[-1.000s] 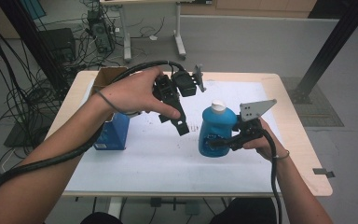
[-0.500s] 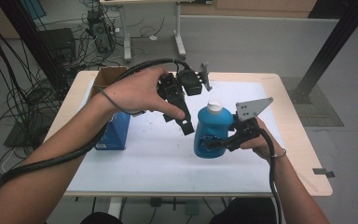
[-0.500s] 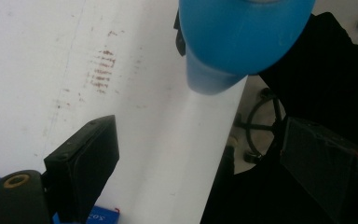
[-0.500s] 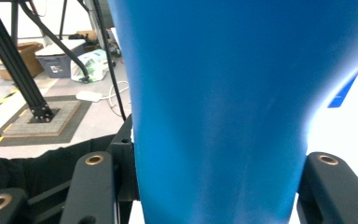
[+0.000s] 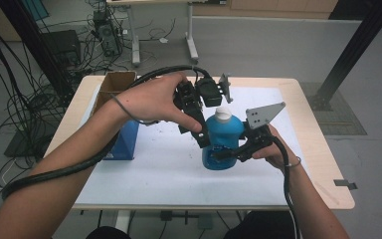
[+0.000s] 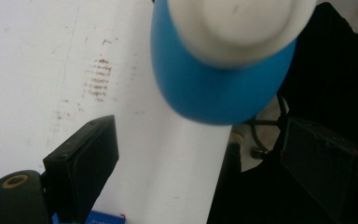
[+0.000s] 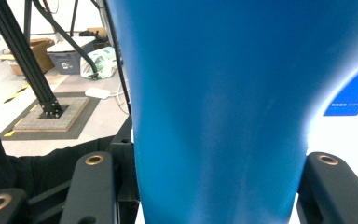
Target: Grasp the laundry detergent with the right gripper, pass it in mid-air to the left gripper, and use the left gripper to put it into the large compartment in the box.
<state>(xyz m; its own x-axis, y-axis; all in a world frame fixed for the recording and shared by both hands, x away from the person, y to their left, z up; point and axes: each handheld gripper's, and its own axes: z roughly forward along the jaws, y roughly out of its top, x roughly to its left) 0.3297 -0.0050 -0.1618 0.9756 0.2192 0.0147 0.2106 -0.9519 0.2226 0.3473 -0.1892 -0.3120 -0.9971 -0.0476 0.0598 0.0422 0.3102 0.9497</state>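
Note:
A blue bottle [image 5: 224, 144] with a white cap [image 5: 222, 114] stands on the white sheet at the table's middle. My right gripper [image 5: 231, 152] is shut on its body from the right, and the bottle [image 7: 214, 93] fills the gap between both jaws. My left gripper [image 5: 206, 133] hangs over the bottle from the upper left and points down. Its jaws stand wide apart, open, with the cap [image 6: 235, 23] and the blue shoulder [image 6: 214, 93] below and between them. One jaw lies by the bottle's left shoulder; whether it touches I cannot tell.
A blue box [image 5: 125, 142] stands at the left of the white sheet [image 5: 149, 169], with an open cardboard box [image 5: 114, 84] behind it. A black cable runs along the left forearm. The wooden table [image 5: 323, 164] ends close on the right.
The left gripper has shifted a little right, over the cap. The right gripper and bottle have edged slightly left.

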